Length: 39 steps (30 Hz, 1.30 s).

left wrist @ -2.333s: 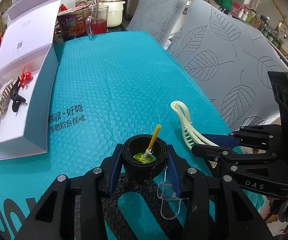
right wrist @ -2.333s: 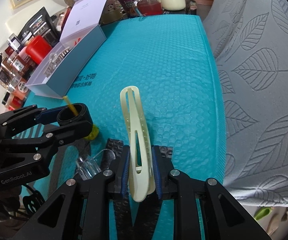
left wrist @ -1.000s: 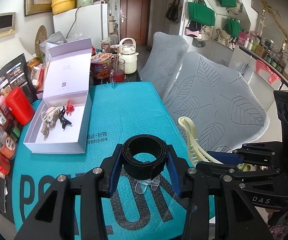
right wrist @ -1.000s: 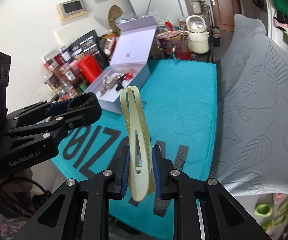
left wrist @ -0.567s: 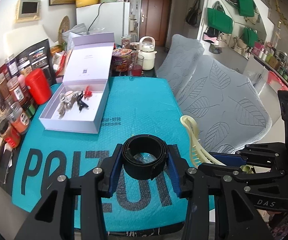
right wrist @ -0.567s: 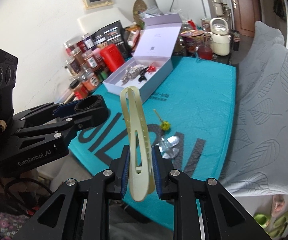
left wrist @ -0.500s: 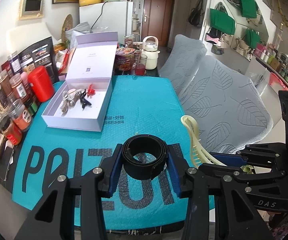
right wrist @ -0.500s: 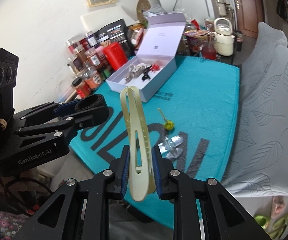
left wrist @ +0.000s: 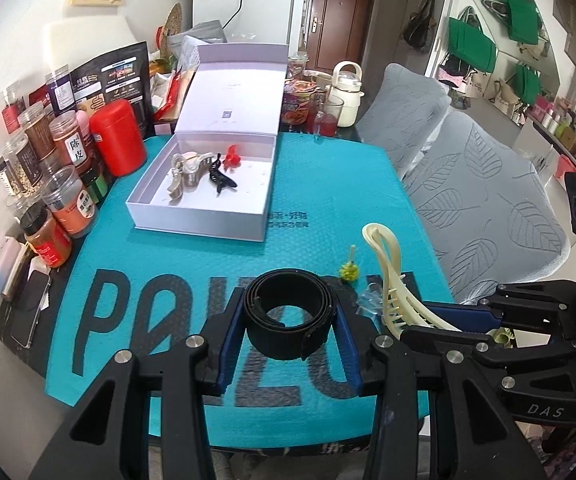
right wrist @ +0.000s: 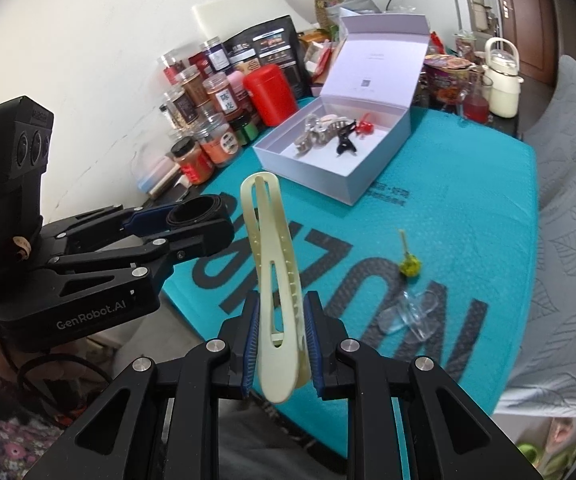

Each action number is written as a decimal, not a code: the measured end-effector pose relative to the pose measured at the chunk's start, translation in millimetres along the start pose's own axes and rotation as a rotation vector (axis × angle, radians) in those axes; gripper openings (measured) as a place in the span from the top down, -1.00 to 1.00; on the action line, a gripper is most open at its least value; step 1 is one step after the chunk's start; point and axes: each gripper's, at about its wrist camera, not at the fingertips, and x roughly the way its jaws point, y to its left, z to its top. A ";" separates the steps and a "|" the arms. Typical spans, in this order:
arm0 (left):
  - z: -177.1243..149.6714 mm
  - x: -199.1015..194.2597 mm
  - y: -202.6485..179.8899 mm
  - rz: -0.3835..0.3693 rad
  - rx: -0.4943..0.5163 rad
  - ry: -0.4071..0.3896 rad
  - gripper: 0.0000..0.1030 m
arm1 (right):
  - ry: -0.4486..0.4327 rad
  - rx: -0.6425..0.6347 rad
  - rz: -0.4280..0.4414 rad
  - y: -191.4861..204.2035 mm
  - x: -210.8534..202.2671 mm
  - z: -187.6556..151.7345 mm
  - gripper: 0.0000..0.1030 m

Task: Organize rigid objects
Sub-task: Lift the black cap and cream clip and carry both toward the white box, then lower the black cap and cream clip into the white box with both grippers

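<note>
- Tabletop (left wrist: 320, 184): covered by a teal bubble-textured mat with large dark lettering. The surface is dimpled and looks soft, so small parts should settle without sliding.
- Open white rectangular cardboard box (left wrist: 203, 222): stands at the far left of the mat, hinged lid upright. It contains beige, black and red hair clips. Judged to be the collection point for the task.
- Step in hand: transport. Both items are held in the air above the near edge of the mat, well apart from the box. The next move calls for carrying each item over the box wall and releasing it inside, one pair of tongs at a time to avoid collision.
- Left tongs (left wrist: 290, 330): closed on a black rolled band forming a ring (left wrist: 288, 312), matte, apparently flexible.
- Right tongs (right wrist: 279, 344): clamped on a long cream plastic hair clip with teeth (right wrist: 273, 264), rigid, curved, standing upright.
- Clear plastic hair clip (right wrist: 410, 314): lies on the mat, transparent, hard to detect.
- Small yellow-green ornament on a thin stick (right wrist: 408, 262): lies just beyond the clear clip.
</note>
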 end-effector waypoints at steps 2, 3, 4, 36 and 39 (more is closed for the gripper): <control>2.2 1.5 13.2 -0.001 0.003 0.008 0.19 | 0.004 0.000 0.001 7.5 7.7 5.8 0.58; 4.0 2.7 18.1 -0.002 0.004 0.012 0.19 | 0.005 0.001 0.002 11.1 11.4 9.0 0.58; 5.4 3.7 23.4 -0.003 0.006 0.015 0.19 | 0.004 0.002 0.001 15.1 15.8 12.6 0.58; 122.1 79.7 121.0 -0.121 0.173 0.000 0.19 | -0.068 0.092 -0.126 24.4 102.7 140.1 0.58; 135.1 90.9 125.2 -0.131 0.177 0.001 0.19 | -0.077 0.101 -0.136 16.6 108.6 151.8 0.58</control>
